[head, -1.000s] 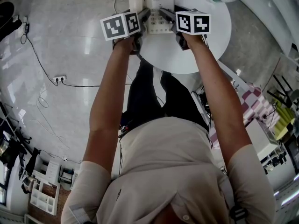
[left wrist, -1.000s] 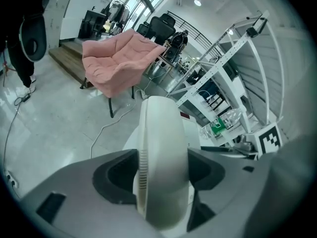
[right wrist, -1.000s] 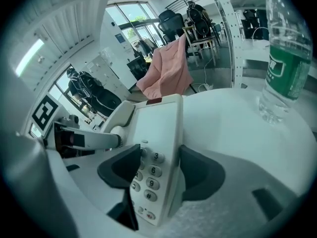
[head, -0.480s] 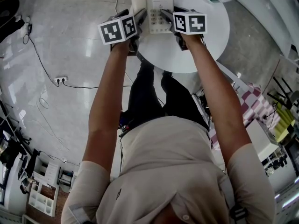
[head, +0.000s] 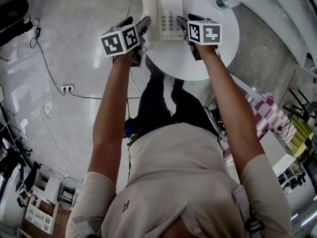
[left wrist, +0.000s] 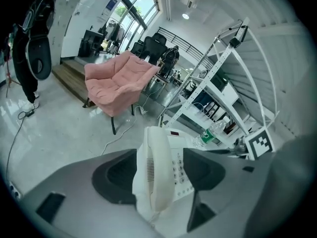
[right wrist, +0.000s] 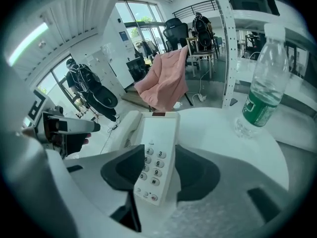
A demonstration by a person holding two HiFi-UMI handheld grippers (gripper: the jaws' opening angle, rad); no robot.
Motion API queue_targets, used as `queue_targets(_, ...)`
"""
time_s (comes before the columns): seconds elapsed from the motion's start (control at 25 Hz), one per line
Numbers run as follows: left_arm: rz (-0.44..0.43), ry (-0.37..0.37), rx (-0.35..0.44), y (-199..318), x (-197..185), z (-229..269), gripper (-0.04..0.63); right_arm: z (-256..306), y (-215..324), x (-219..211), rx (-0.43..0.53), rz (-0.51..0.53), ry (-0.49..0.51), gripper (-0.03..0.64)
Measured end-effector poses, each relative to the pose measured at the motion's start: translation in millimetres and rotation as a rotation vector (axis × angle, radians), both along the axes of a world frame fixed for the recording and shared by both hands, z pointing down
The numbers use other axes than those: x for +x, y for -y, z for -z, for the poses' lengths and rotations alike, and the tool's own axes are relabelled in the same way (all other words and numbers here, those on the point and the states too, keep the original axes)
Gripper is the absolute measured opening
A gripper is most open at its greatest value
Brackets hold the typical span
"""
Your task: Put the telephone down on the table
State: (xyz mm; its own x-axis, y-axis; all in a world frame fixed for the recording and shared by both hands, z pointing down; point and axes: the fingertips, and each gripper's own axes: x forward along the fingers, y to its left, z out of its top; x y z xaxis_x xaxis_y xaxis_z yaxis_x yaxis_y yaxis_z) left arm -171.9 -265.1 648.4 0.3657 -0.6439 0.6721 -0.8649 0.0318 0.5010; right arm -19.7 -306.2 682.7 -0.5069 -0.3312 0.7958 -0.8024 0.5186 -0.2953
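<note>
Phone (head: 166,18) lies flat on bench (head: 213,58), handset in cradle, so set-down looks done. Left hand-held gripper (head: 138,21) is released, w/ phone just ahead-right. Right hand-held gripper (head: 188,19) is also released; its jaws have just been closing on nothing, phone ahead-left. Left to do: back off.
</note>
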Motion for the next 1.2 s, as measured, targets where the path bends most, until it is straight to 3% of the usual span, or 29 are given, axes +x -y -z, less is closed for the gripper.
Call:
queue_targets(0.24, 0.016, 0.02, 0.09, -8.3, -13.4, 53.2, 0.272, 49.7, -6.4, -1.6, 0.07, 0.018, 0.046, 0.111)
queue_targets(0.4, 0.029, 0.06, 0.191, -12.3, -20.9, 105.3, 0.158, 95.1, -9.4, -3.3, 0.151, 0.053, 0.085, -0.001)
queue_targets(0.64, 0.019, 0.099, 0.385, -27.7, -19.4, 192.0, 0.031, 172.5, -22.4, -6.2, 0.258, 0.115, 0.17, -0.006)
queue_targets(0.88, -0.042, 0.132, 0.566, -59.9, -5.6, 273.9, 0.017, 259.2, -47.3, -9.0, 0.393, 0.186, 0.255, -0.006)
queue_targets(1.2, -0.139, 0.275, 0.752, -111.7, 13.0, 363.6, 0.017, 360.4, -90.3, 3.0, 0.556, 0.246, 0.316, -0.009)
